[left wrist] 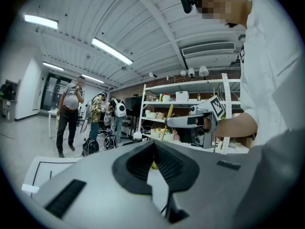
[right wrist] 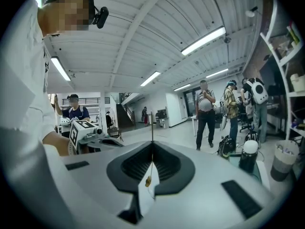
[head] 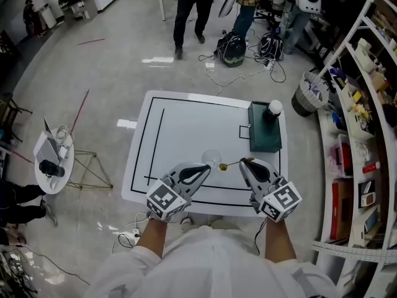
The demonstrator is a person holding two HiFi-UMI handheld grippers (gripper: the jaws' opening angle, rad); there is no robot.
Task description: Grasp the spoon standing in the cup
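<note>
Spoon (head: pixel 232 163) lies close to level above the near edge of the white table (head: pixel 186 126). Its long axis runs left to right across the head view. One gold end sits just beside the clear cup (head: pixel 211 157); whether it rests inside the rim I cannot tell. The other end points toward the person's right and is pinched in the right gripper (head: pixel 248 161). That gripper's own view shows its jaws pressed together on a thin sliver, with a small gold bit between the pads. The left gripper (head: pixel 208 166) has its jaws drawn together at the tips, which sit right at the cup's near side. No view shows whether they nip the glass. Both grippers are side by side just in front of the person's white sleeves. Farther back on the table's right edge is a dark green box (head: pixel 263 135), with a white-capped bottle (head: pixel 274 109) standing at its far end. A small round side table (head: pixel 54 157) stands off to the left, shelves (head: pixel 366 104) line the right, and beyond the table a backpack (head: pixel 231 48) lies on the floor near standing people (head: pixel 189 11).
</note>
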